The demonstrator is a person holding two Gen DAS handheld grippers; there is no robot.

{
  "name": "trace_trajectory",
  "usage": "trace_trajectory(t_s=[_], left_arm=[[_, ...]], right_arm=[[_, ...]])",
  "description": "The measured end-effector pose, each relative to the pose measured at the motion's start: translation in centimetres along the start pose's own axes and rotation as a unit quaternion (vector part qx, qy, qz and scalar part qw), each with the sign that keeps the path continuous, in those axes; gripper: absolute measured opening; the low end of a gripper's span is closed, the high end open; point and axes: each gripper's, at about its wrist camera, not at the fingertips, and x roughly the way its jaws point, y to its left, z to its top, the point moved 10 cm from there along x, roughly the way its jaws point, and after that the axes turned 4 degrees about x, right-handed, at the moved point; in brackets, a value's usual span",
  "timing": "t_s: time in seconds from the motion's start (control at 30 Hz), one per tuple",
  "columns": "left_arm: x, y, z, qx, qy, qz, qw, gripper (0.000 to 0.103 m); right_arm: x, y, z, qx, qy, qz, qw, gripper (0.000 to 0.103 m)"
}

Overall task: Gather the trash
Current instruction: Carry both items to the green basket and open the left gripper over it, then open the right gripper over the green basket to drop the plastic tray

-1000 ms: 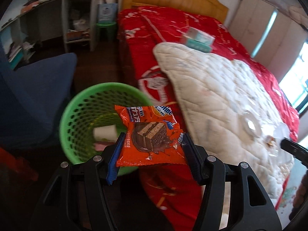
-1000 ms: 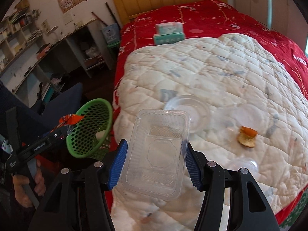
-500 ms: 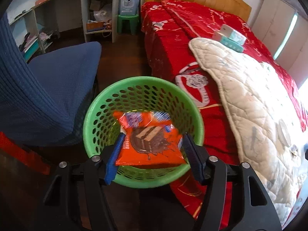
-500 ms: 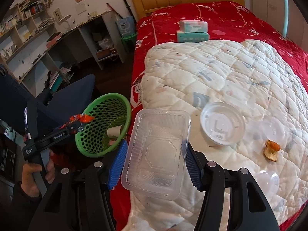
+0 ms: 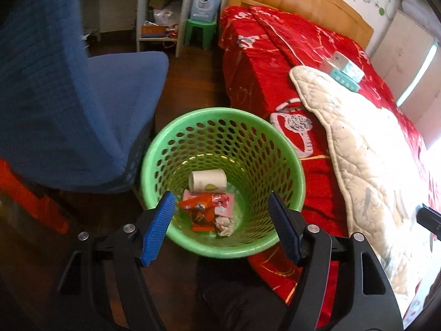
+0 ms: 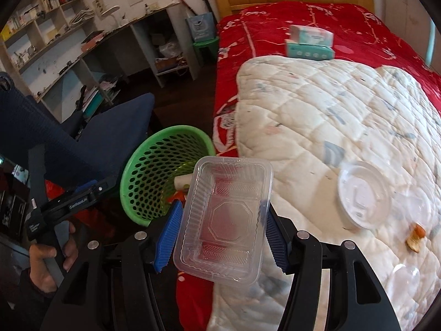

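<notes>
Trash basket (image 5: 286, 151) sits on floor between blue chair (image 5: 82, 104) at left and red bed (image 5: 275, 55) at right; orange wrapper (image 5: 201, 209) lies inside. My left gripper (image 5: 222, 226) above it, jaws opening, empty. My right gripper (image 6: 222, 237) clamps clear tray (image 6: 223, 220) near bed edge.

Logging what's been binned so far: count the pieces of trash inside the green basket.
4 visible: a white paper cup at the back, an orange snack wrapper in the middle, a pink packet beside it, and a crumpled wrapper in front. More may lie underneath.
</notes>
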Motion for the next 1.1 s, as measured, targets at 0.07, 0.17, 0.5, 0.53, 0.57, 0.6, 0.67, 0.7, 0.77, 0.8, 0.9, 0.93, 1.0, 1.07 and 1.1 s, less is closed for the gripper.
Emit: trace_trajectory(t_s=[0.07,0.17,0.5,0.53,0.57,0.6,0.67,0.7,0.77,0.8,0.9,0.93,1.0,1.07,1.1], left_arm=[[-0.7,0.7,-0.2,-0.006,-0.004,0.004,1.0000,0.069],[-1.7,1.7,-0.6,-0.009,-0.013,0.015,0.9998,0.069],[-3.3,4.8,-1.7,-0.030,-0.022,0.031,0.9988,0.070],[-3.3,5.1,-1.9,-0.033,-0.022,0.031,0.9987,0.070],[-3.3,5.4,-2.0,-0.037,-0.021,0.032,0.9986,0.070],[-3.2,5.6,-2.2,-0.040,-0.020,0.031,0.9985,0.070],[-3.1,5.9,-2.4,-0.044,-0.019,0.031,0.9984,0.070],[-3.0,6.1,-2.4,-0.046,-0.018,0.031,0.9983,0.070],[-2.9,6.3,-2.6,-0.050,-0.018,0.030,0.9981,0.070],[-2.9,6.3,-2.7,-0.052,-0.017,0.029,0.9981,0.070],[-2.6,6.5,-3.3,-0.055,-0.012,0.028,0.9980,0.070],[-2.6,6.4,-3.3,-0.055,-0.012,0.027,0.9980,0.070],[-2.6,6.4,-3.5,-0.055,-0.010,0.027,0.9981,0.070],[-2.6,6.3,-3.6,-0.054,-0.010,0.027,0.9981,0.070],[-2.7,6.2,-3.6,-0.054,-0.011,0.027,0.9981,0.070]], right_arm=[[0.7,0.9,0.3,-0.008,0.003,0.004,1.000,0.056],[1.8,2.3,0.6,-0.017,0.009,0.009,1.000,0.056],[6.8,7.9,2.3,-0.040,0.036,0.033,0.998,0.056],[7.2,8.4,2.5,-0.044,0.036,0.033,0.998,0.056],[7.7,8.9,2.6,-0.048,0.037,0.032,0.998,0.057],[8.1,9.4,2.7,-0.049,0.037,0.033,0.998,0.057],[8.9,10.2,2.9,-0.051,0.040,0.036,0.997,0.057],[9.2,10.5,3.0,-0.050,0.041,0.036,0.997,0.057],[9.9,11.2,3.1,-0.050,0.043,0.041,0.997,0.058],[10.1,11.5,3.2,-0.051,0.042,0.044,0.997,0.063],[10.5,12.2,3.4,-0.048,0.032,0.055,0.997,0.076],[10.5,12.5,3.5,-0.046,0.029,0.058,0.997,0.076],[10.5,12.6,3.4,-0.042,0.029,0.062,0.997,0.076],[10.3,12.5,3.2,-0.043,0.029,0.064,0.997,0.076],[9.9,12.2,3.0,-0.044,0.028,0.063,0.997,0.076]])
